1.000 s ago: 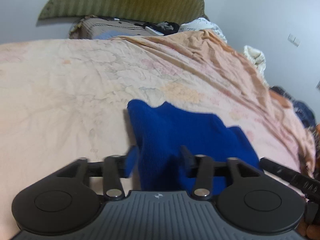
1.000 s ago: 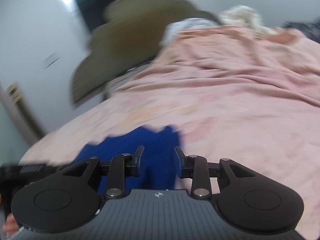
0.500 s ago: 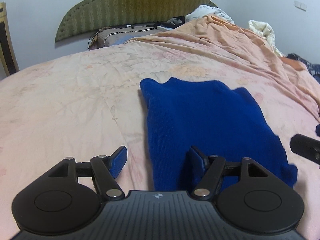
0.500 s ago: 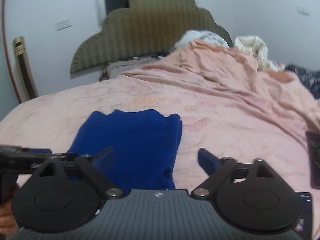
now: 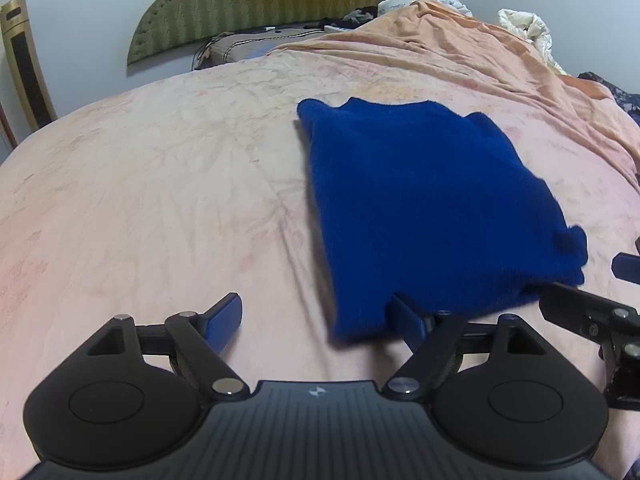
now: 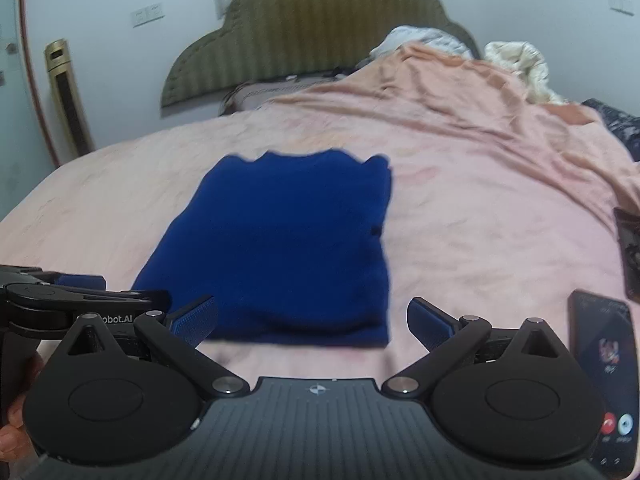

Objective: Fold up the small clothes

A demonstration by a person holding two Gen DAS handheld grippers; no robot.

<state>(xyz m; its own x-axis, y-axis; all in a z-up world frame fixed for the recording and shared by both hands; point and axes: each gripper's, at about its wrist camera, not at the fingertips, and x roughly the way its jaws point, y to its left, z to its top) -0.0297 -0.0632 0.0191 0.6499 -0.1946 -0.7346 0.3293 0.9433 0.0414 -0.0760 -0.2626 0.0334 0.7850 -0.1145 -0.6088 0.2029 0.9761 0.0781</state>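
Note:
A folded blue knit garment (image 5: 424,200) lies flat on the pink bedsheet (image 5: 160,184); it also shows in the right wrist view (image 6: 280,248). My left gripper (image 5: 316,320) is open and empty, just short of the garment's near left corner, its right finger at the cloth's near edge. My right gripper (image 6: 312,320) is open and empty, just short of the garment's near edge. The right gripper shows at the right edge of the left wrist view (image 5: 616,292), and the left gripper at the left edge of the right wrist view (image 6: 80,300).
A phone (image 6: 600,380) with a lit screen lies on the bed at the right, a dark item (image 6: 628,248) beyond it. A bunched orange blanket (image 5: 460,48), pillows and a green headboard (image 5: 260,4) are at the far end.
Both grippers let go of the garment, opened wide and drew back toward the near edge. The garment now lies folded flat on the sheet.

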